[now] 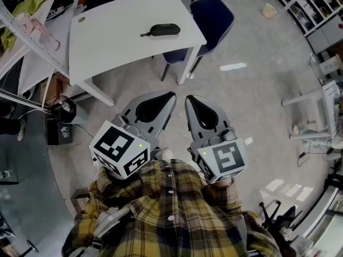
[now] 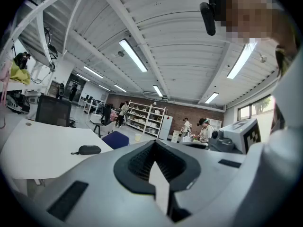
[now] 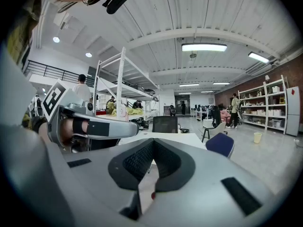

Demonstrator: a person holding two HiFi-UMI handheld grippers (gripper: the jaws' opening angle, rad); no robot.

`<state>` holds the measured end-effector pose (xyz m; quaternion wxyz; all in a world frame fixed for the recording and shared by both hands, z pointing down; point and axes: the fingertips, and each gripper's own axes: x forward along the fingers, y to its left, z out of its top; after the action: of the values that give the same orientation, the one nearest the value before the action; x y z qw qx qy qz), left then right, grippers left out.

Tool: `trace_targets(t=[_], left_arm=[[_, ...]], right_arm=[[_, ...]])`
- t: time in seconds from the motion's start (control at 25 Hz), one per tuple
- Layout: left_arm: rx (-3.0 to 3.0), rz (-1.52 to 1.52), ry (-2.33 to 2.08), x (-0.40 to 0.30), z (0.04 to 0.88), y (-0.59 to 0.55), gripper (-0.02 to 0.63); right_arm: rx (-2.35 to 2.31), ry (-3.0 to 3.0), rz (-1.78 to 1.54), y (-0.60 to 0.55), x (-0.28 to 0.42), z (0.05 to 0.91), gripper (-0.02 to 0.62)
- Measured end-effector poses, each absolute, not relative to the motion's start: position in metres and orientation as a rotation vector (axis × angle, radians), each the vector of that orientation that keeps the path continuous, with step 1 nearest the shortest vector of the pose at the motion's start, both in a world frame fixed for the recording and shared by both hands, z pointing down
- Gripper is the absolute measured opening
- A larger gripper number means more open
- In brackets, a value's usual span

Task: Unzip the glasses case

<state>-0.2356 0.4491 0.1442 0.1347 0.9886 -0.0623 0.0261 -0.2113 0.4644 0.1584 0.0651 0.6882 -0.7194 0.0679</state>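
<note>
A black zipped glasses case (image 1: pixel 164 30) lies on the white table (image 1: pixel 118 42), near its far right part; it also shows small in the left gripper view as the case (image 2: pixel 89 149). My left gripper (image 1: pixel 170 95) and right gripper (image 1: pixel 188 98) hang side by side over the floor, well short of the table, close to the person's checked shirt. Both are shut with nothing between their tips. In the left gripper view the gripper (image 2: pixel 154 142) points level toward the room; in the right gripper view the gripper (image 3: pixel 152 141) faces the table's end.
A blue chair (image 1: pixel 211 19) stands at the table's right side. A white rack (image 1: pixel 24 33) with cloths runs along the left. A black box with cables (image 1: pixel 59 127) sits on the floor at left. A white stand (image 1: pixel 321 108) is at right. Several people stand far off by shelves (image 2: pixel 142 117).
</note>
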Motion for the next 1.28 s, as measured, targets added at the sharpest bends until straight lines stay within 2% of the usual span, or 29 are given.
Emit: trace_targets(t=[0.76,1.28], left_arm=[[2.853,0.080,-0.319,-0.223,0.148,0.472,0.008],[2.844,0.089,-0.279,-0.197,0.161,0.372,0.008]], right_arm=[[2.076,-2.178,0.183,0.506,-0.177,0.167,-0.002],[2.095,-2.132,0.208,0.409,-0.154,0.178,-0.002]])
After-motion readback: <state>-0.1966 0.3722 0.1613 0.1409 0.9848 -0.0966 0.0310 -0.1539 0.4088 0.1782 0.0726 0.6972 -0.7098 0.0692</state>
